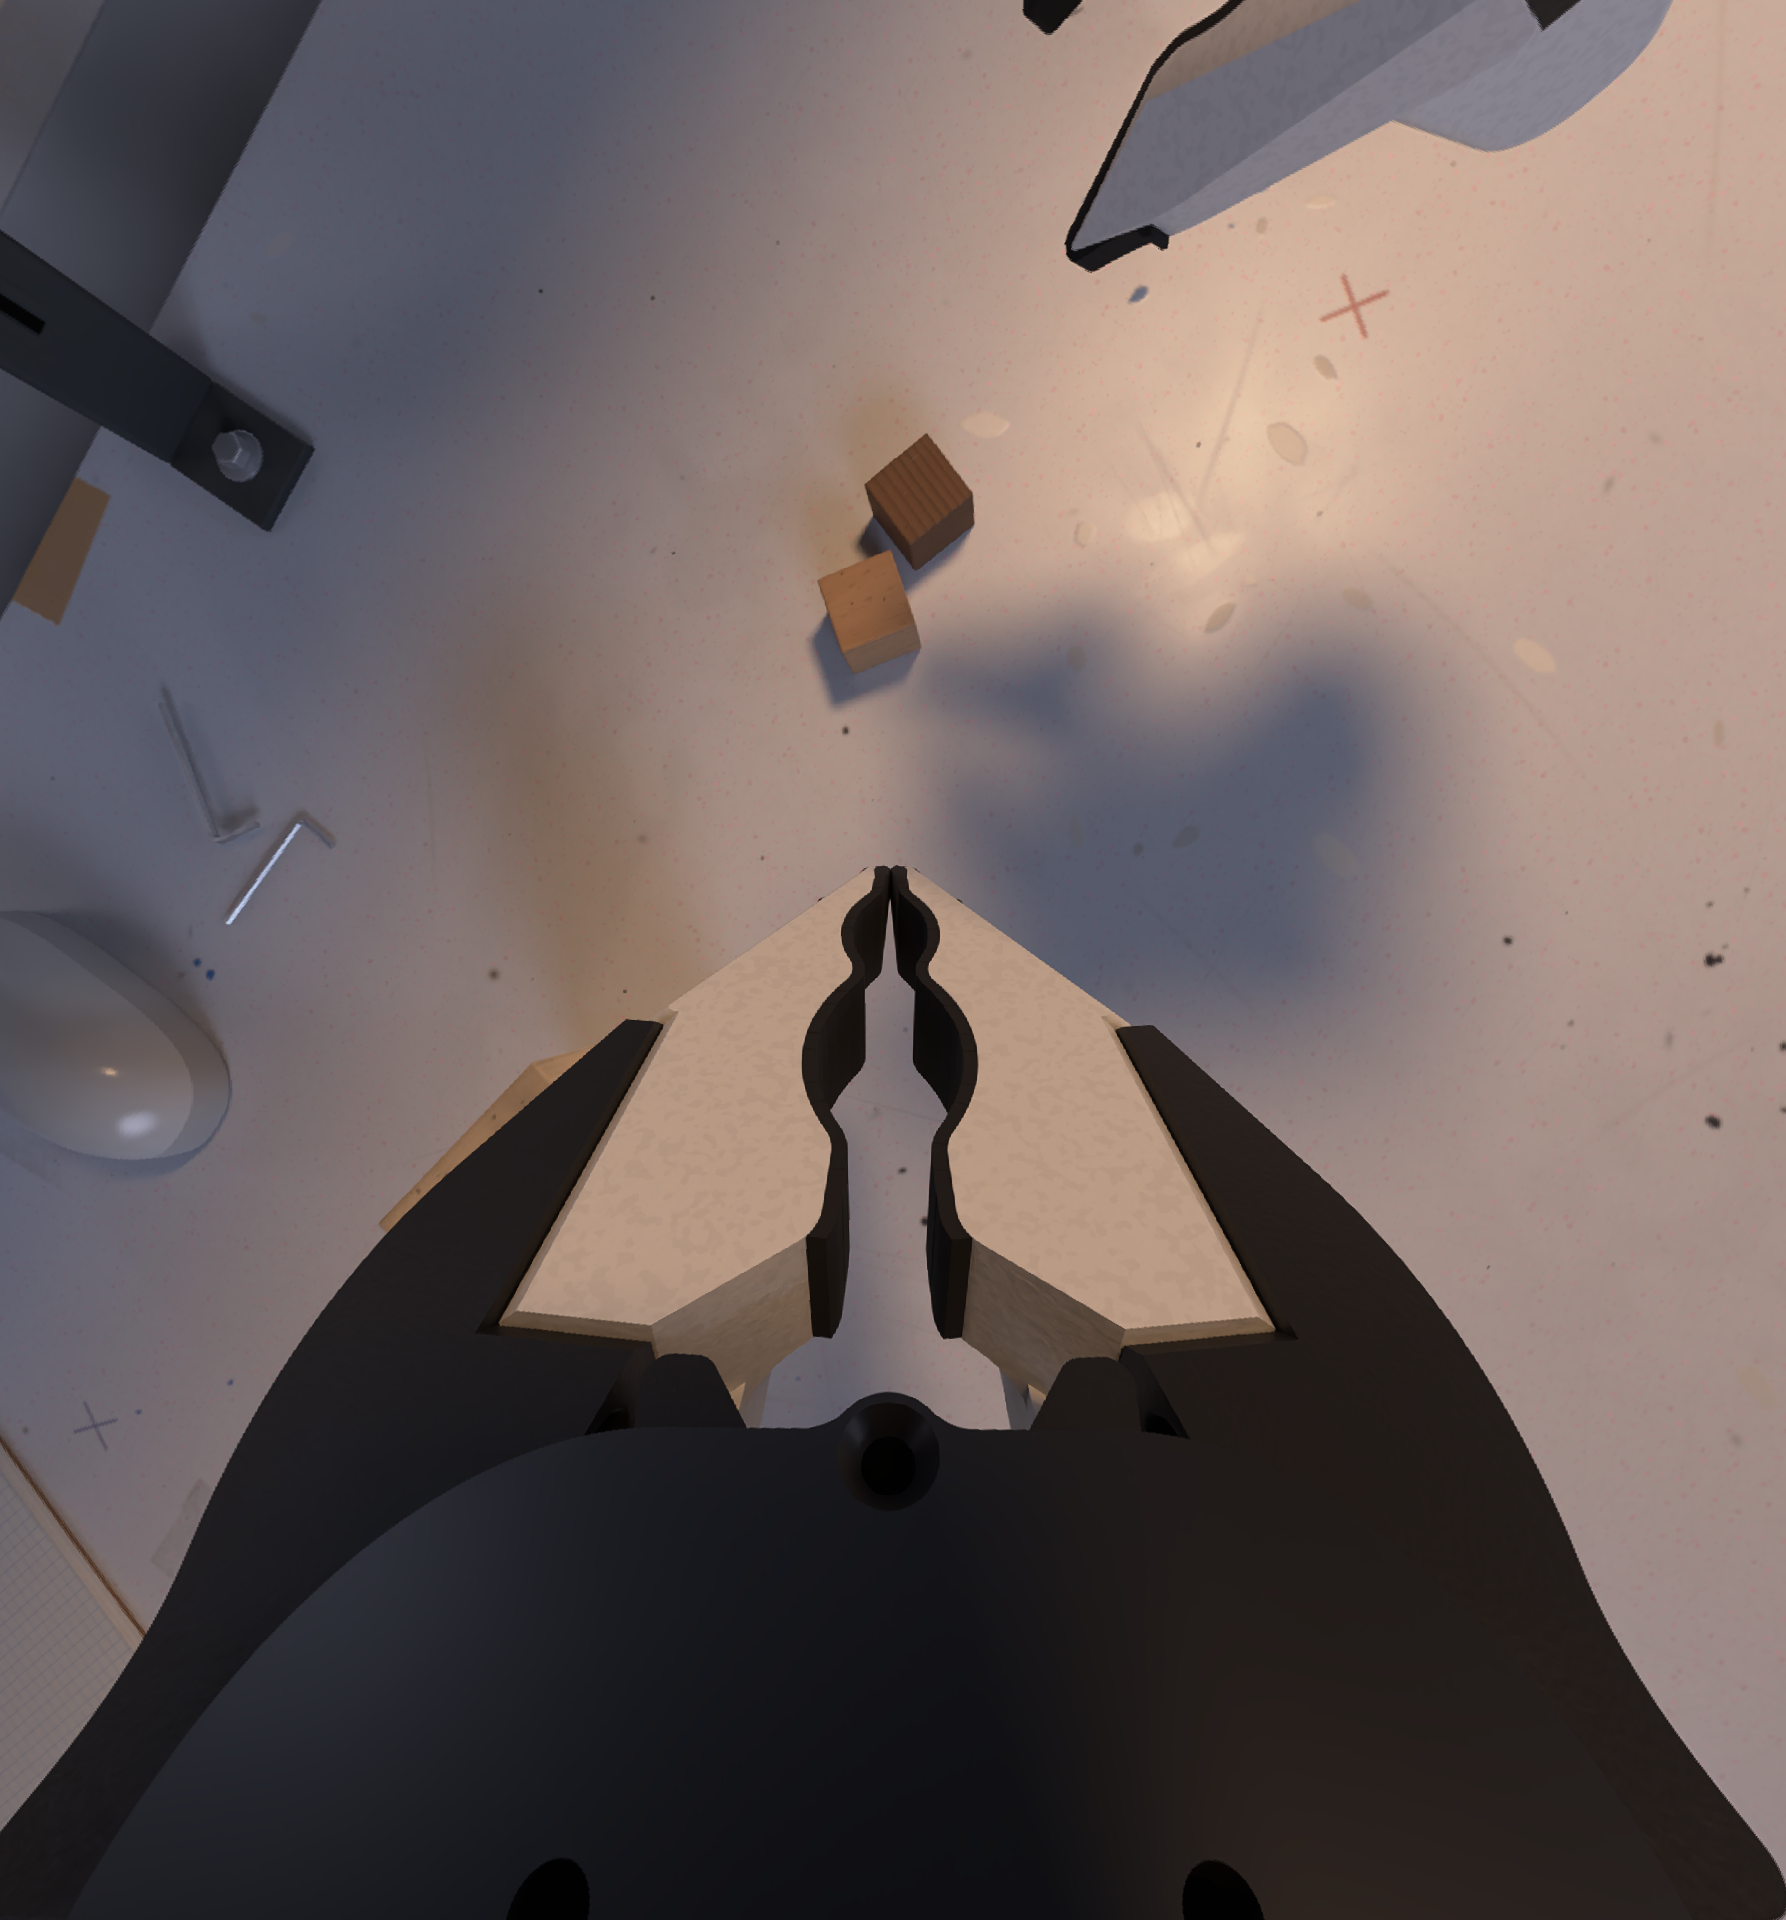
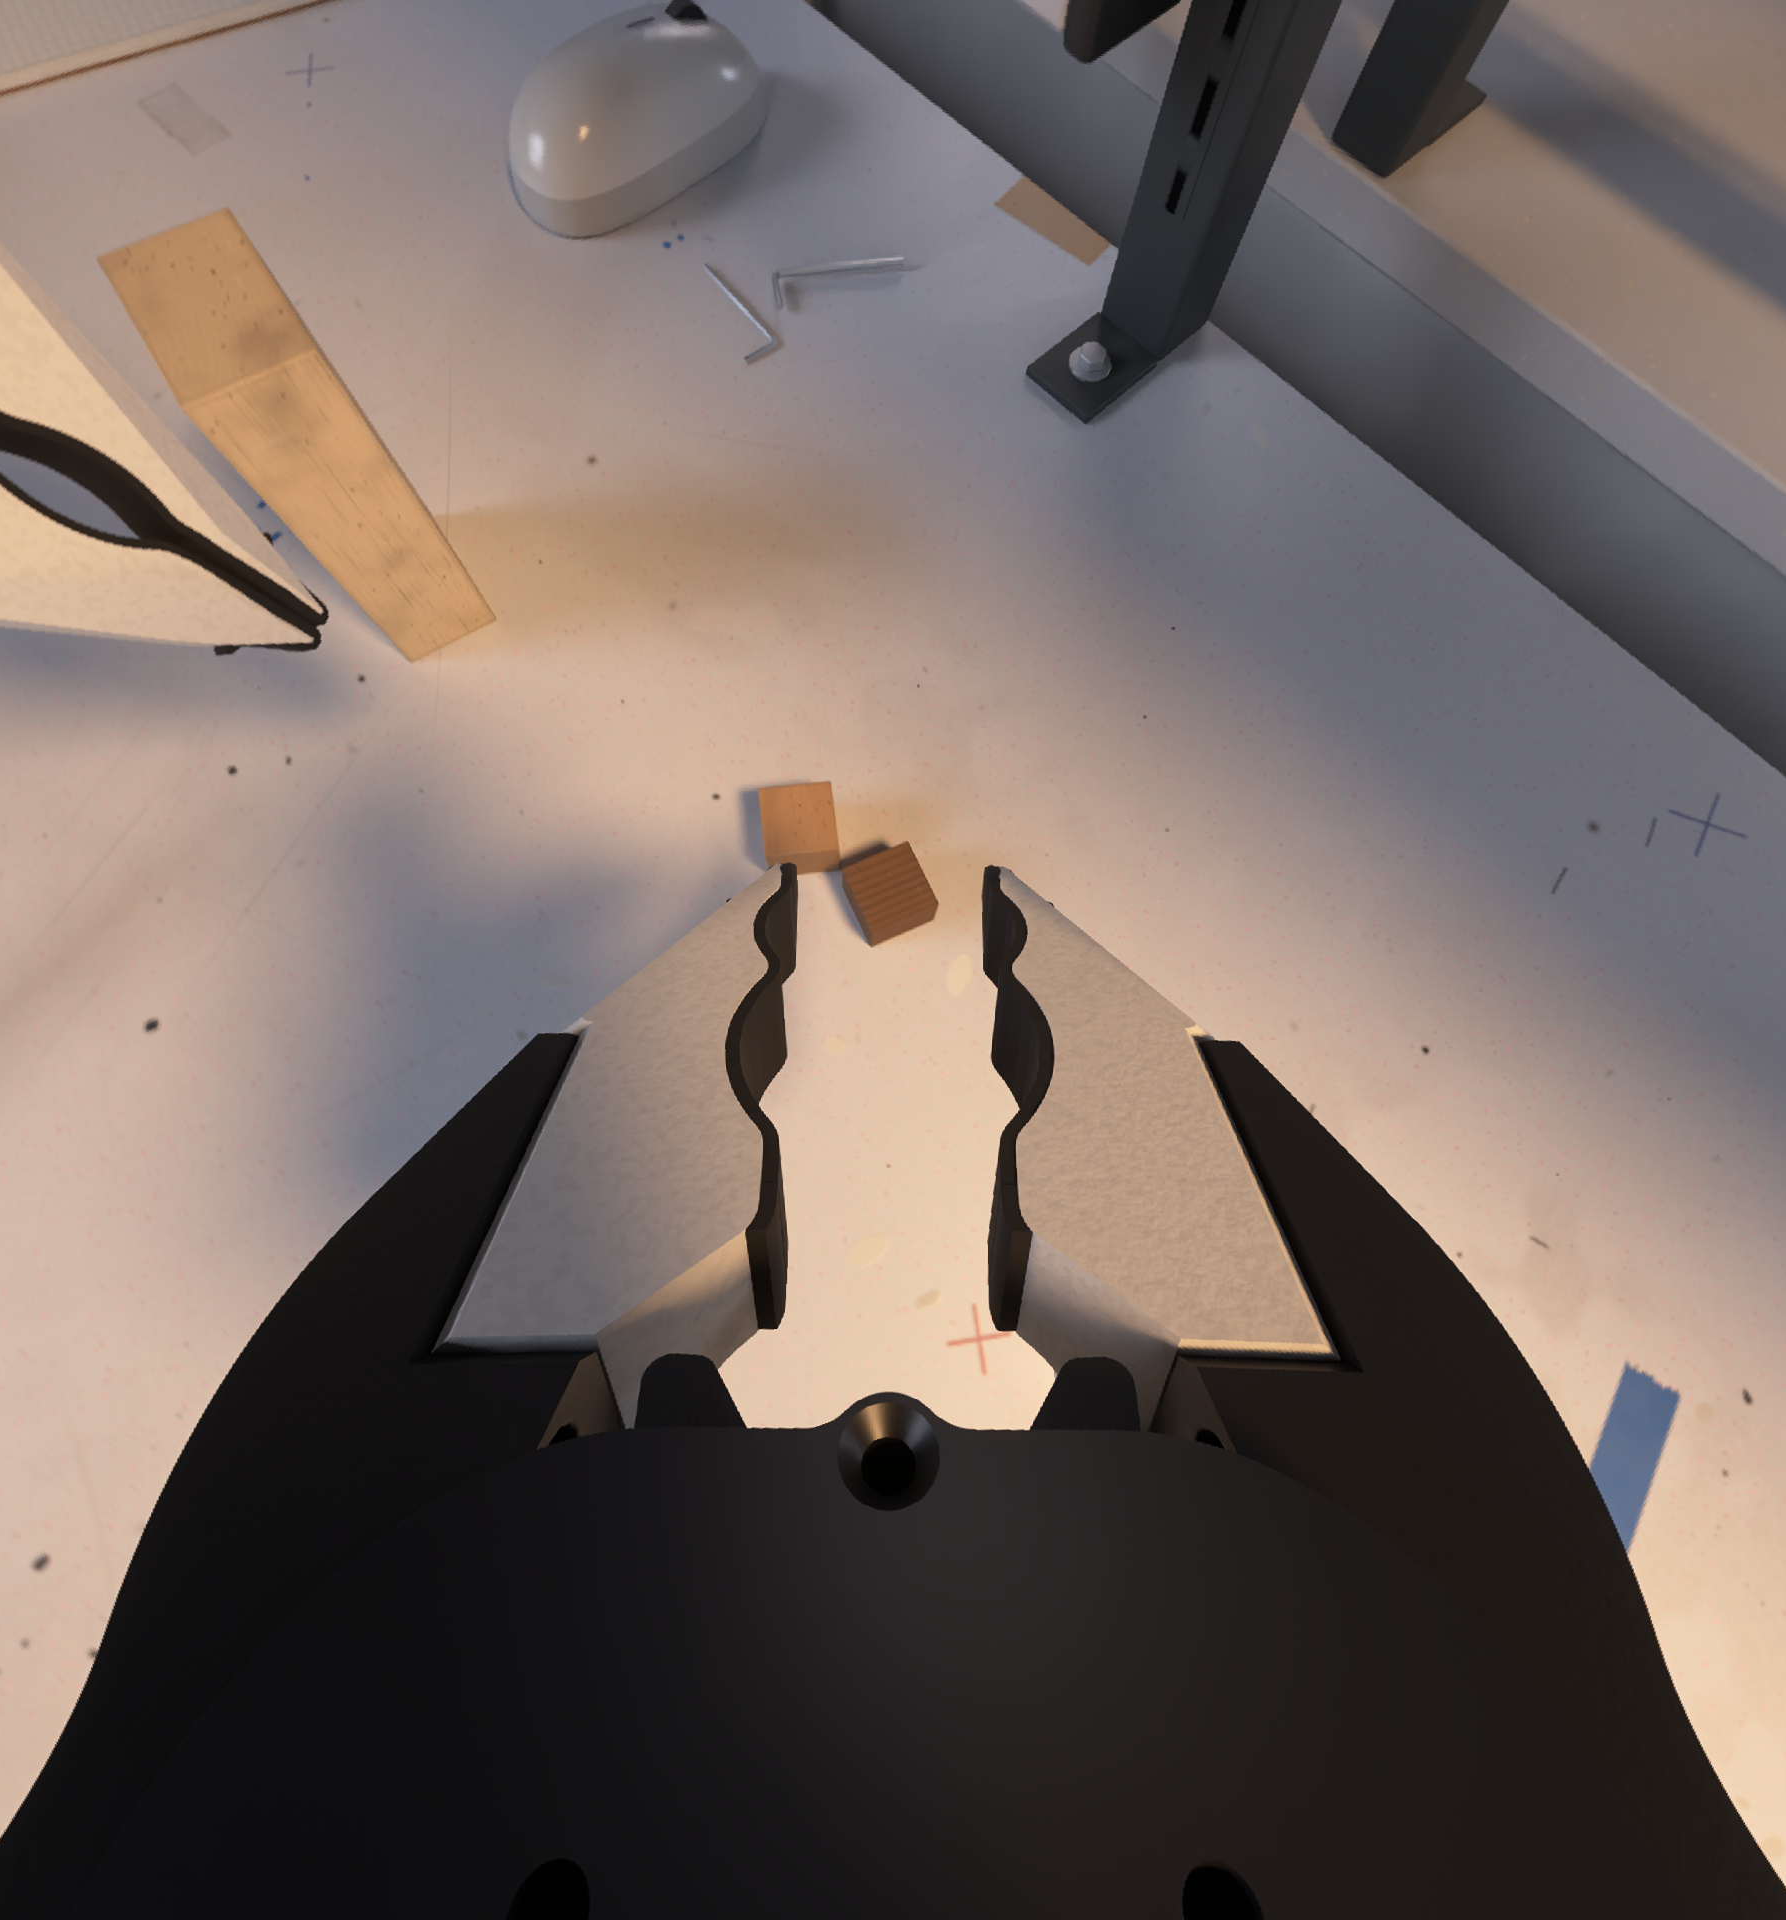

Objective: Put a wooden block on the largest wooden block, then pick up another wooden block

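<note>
Right wrist view: largest wooden block (image 2: 297, 436), a long pale plank, lies flat on the white table (image 2: 1284, 727), far left. Its long axis runs from far-left to near-right, near end pointing roughly at the two cubes. Block count: three. One plank, one light cube (image 2: 797, 824), one dark cube (image 2: 889, 891). Cubes sit mid-table, corner to corner, touching or nearly so; dark one is rotated relative to the light one. Nothing stacked on the plank.

Right gripper (image 2: 889, 878): jaws moderately apart, empty, hovering above the table with the dark cube seen just past and between the tips, light cube off the left tip.

Left gripper (image 1: 889, 873): tips pressed together, holding nothing, hovering clear of the cubes, which lie farther ahead of it. In the right wrist view it sits just beside the plank's left side.

Clutter: one grey mouse (image 2: 640, 114), two hex keys (image 2: 806, 291), one bolted black bracket (image 2: 1159, 239), all far side.
</note>
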Robot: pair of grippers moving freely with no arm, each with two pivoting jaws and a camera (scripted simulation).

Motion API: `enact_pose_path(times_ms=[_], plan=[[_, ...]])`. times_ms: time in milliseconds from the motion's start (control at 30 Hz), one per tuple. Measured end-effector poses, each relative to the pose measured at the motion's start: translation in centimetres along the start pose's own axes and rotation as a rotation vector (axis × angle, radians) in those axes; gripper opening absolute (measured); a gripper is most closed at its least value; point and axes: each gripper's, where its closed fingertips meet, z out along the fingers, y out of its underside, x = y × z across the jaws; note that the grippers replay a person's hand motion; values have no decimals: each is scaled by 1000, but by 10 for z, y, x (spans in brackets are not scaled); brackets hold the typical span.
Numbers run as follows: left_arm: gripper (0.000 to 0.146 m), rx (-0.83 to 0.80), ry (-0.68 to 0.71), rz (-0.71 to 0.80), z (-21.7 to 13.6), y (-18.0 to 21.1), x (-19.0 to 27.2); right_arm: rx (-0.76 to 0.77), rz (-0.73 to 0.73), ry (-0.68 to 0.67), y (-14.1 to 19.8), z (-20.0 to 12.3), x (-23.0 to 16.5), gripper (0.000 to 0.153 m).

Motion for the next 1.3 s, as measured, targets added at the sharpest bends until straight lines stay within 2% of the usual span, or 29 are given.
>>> enact_pose_path(times_ms=[367, 633, 867, 933, 1000, 1033, 1200, 1300], plan=[[0, 76, 33, 3, -22, 41, -29, -83, 47, 96, -11, 17, -32, 37], [0, 62, 14, -43, -42, 87, -54, -213, -16, 3, 18, 61, -42, 40], [28, 69, 84, -79, -60, 117, -50, -314, -105, -10, 29, 103, -33, 40], [29, 62, 94, -70, -61, 122, -48, -357, -122, -33, 36, 112, -31, 40], [29, 47, 87, -67, -61, 126, -48, -401, -137, -56, 44, 117, -31, 31], [29, 38, 83, -71, -60, 128, -49, -406, -139, -67, 46, 119, -31, 26], [24, 31, 96, -112, -58, 130, -51, -330, -124, -89, 41, 108, -33, 26], [27, 47, 107, -107, -60, 130, -52, -251, -116, -82, 21, 88, -32, 26]])
